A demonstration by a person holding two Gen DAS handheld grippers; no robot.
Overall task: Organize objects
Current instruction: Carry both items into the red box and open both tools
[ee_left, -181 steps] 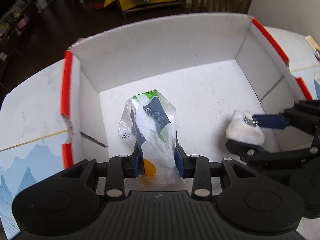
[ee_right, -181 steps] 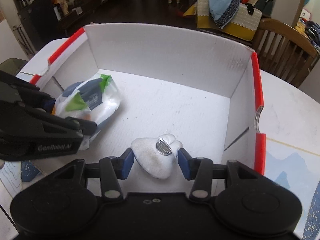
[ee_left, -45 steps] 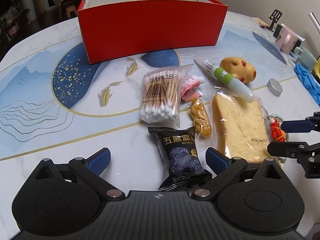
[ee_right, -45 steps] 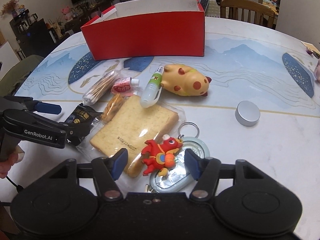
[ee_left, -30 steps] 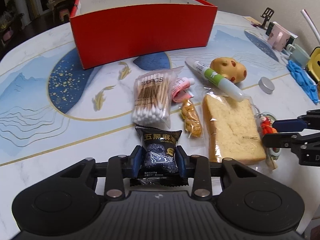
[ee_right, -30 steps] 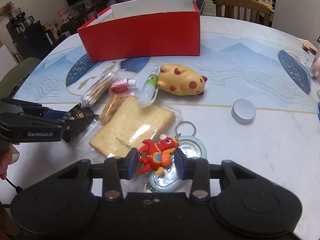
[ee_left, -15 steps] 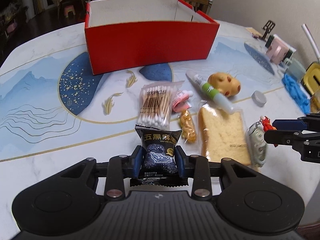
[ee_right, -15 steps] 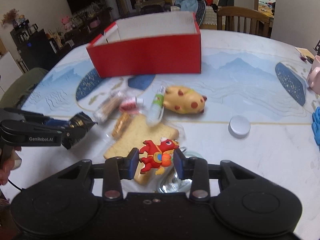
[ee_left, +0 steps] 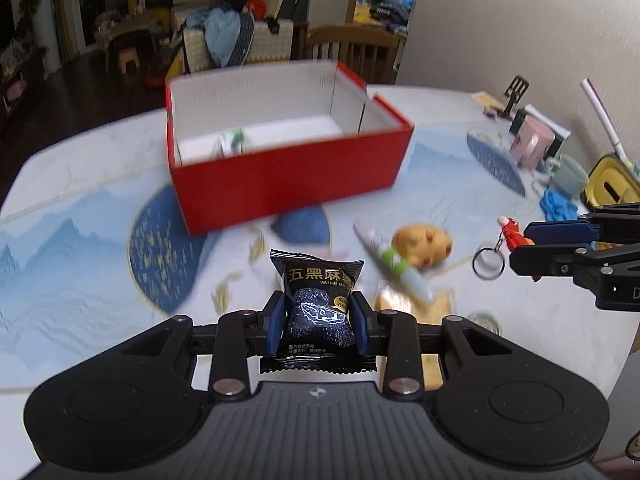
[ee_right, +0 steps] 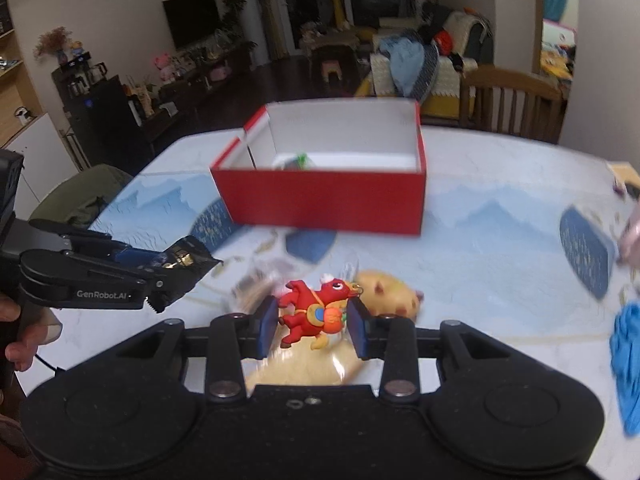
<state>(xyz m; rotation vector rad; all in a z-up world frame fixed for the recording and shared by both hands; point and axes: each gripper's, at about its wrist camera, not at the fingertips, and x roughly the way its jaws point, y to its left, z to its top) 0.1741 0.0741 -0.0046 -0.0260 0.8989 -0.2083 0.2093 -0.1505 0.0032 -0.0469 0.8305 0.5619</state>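
Because the red box ahead of both grippers is where things get gathered, we carry two items above the tabletop toward it. Our left gripper is clamped on the black snack packet, and our right gripper pinches the red dragon keychain by its sides, ring dangling.

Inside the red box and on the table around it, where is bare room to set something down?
The red box floor is bare right of the wrapped packet. The table is bare left of the box. It is crowded near the spotted toy and tube.
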